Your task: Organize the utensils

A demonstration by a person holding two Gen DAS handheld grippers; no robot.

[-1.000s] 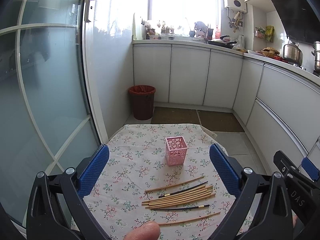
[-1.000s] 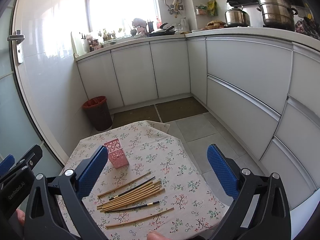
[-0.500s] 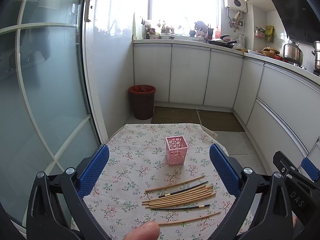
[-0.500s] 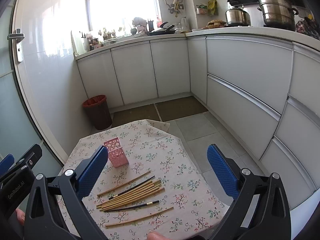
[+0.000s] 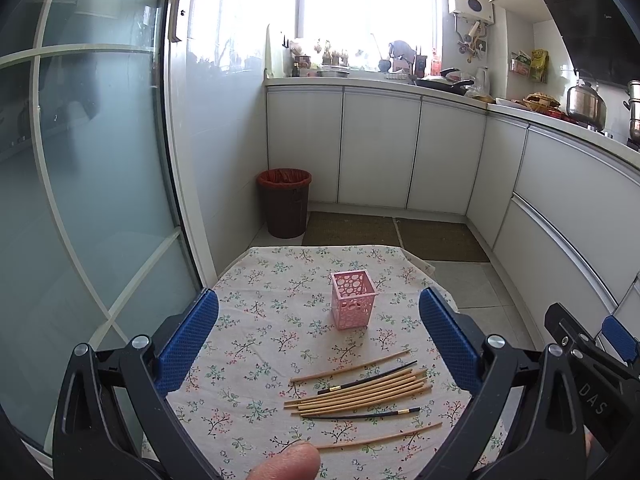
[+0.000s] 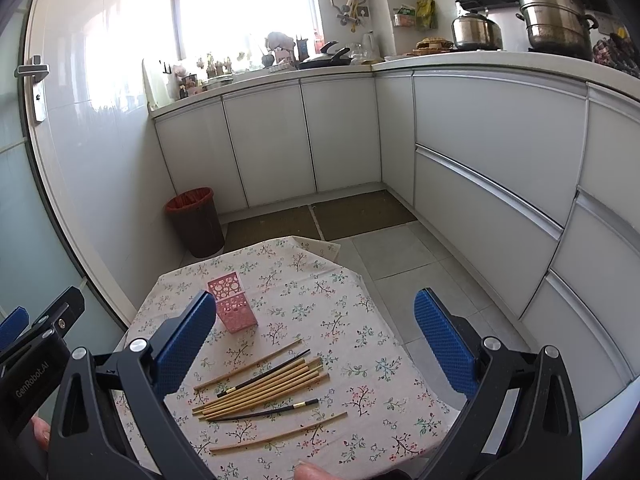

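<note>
Kitchen tabletop (image 5: 256, 312) with flowered cloth carries all chopsticks (image 5: 360, 392) lying loose near the pink holder (image 5: 354, 300), which looks empty, so sorting is not started, while left tool (image 5: 318, 340) and right tool (image 6: 316, 336) hover wide, holding nothing

A cream cotton tablecloth (image 5: 256, 312) is printed with small floral sprigs in pink, red and green. On it, a pale pink square plastic holder (image 5: 353, 299) is pierced with round holes of mixed sizes. The thin bamboo chopsticks (image 5: 360, 394) are shown in a light tan, while 2 slim black chopsticks (image 5: 362, 414) are banded with gold near one end. Black frames and blue dimpled pads are seen on the left gripper (image 5: 318, 340) and the right gripper (image 6: 316, 338). A dark brown round bin (image 5: 285, 202) is lined in red. Plain white is seen on the flat cabinet doors (image 5: 378, 148).
</note>
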